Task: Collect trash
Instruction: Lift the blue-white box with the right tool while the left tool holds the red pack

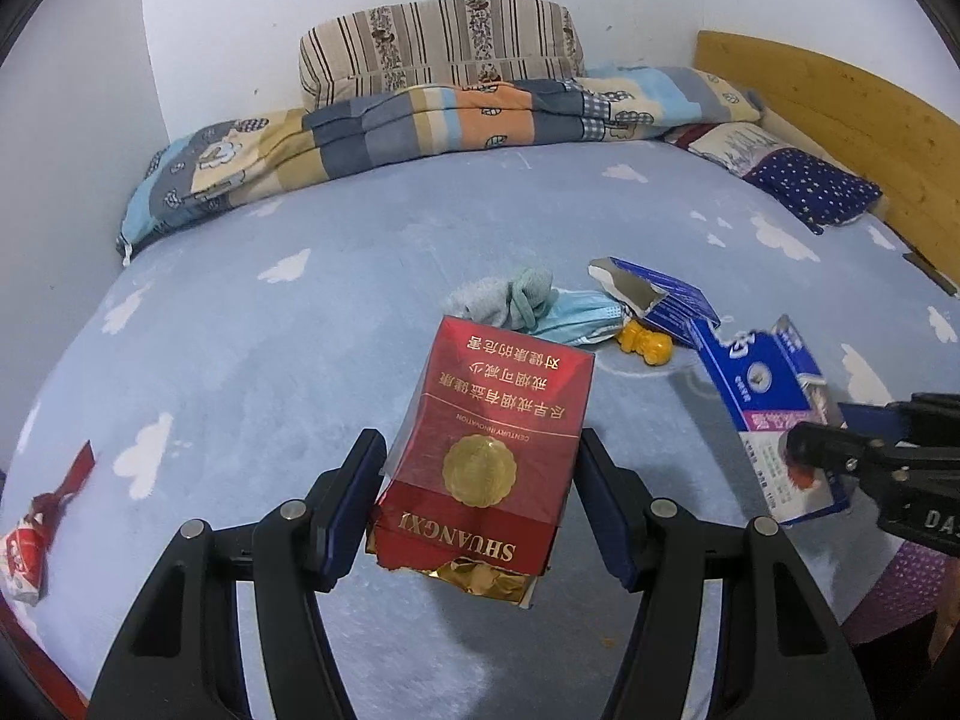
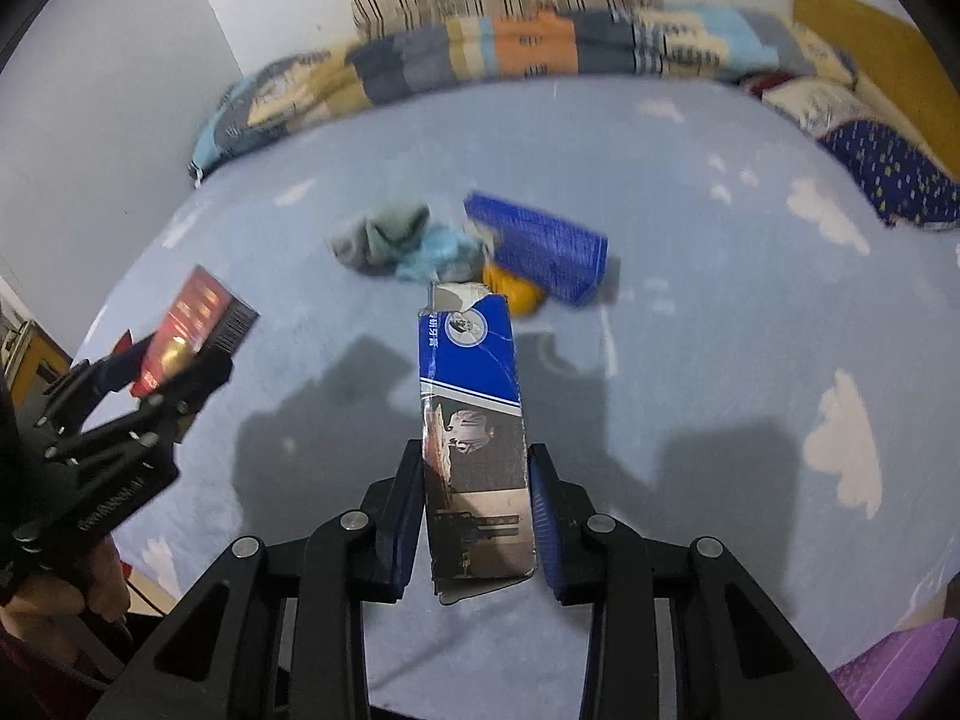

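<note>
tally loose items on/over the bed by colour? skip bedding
Red: 2, cigarette pack, wrapper
Blue: 3, held carton, box, face mask
Grey-green: 1, sock
Yellow: 1, toy
Total: 7

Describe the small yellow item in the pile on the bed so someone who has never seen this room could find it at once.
Start from the blue cloud-print bed sheet and find the small heap near its middle. There a grey sock and a blue face mask lie beside an open blue box. The yellow toy sits at the heap's near edge, partly tucked under the mask and box, the only glossy yellow, lumpy piece there.
</note>
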`<state>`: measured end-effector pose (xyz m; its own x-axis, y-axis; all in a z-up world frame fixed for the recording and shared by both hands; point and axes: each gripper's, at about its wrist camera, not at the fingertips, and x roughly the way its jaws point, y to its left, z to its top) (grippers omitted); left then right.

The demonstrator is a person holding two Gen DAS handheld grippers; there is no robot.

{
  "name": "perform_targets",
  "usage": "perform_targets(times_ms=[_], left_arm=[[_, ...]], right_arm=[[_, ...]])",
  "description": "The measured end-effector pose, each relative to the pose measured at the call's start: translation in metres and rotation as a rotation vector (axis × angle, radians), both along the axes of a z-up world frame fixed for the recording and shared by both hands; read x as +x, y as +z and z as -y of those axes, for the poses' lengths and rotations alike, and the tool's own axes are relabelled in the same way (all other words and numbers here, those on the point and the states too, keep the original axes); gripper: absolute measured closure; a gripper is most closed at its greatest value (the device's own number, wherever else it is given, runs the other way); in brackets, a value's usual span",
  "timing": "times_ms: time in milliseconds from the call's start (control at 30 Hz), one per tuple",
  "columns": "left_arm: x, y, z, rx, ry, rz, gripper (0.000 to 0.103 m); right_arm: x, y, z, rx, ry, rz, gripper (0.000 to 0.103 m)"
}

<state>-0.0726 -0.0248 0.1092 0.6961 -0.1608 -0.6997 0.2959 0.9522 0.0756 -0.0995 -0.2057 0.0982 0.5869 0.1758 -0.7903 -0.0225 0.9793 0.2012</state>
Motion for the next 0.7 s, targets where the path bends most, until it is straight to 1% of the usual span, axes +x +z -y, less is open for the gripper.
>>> perform_targets(times_ms=[133,567,700], left_arm=[[0.0,0.0,0.002,0.009,-0.003,0.001,0.04],[-0.002,0.0,0.007,0.031,0.0,0.015,0.04],[-0.001,0.002,0.005,0.038,0.016,0.033,0.04]], right_arm=[[-0.003,0.006,-0.004,0.006,0.014,0.031,0.068],[0.002,0.01,-0.012,0.032,0.04,0.046,0.068],[0.002,0.01,-0.012,0.036,0.042,0.048,0.068]])
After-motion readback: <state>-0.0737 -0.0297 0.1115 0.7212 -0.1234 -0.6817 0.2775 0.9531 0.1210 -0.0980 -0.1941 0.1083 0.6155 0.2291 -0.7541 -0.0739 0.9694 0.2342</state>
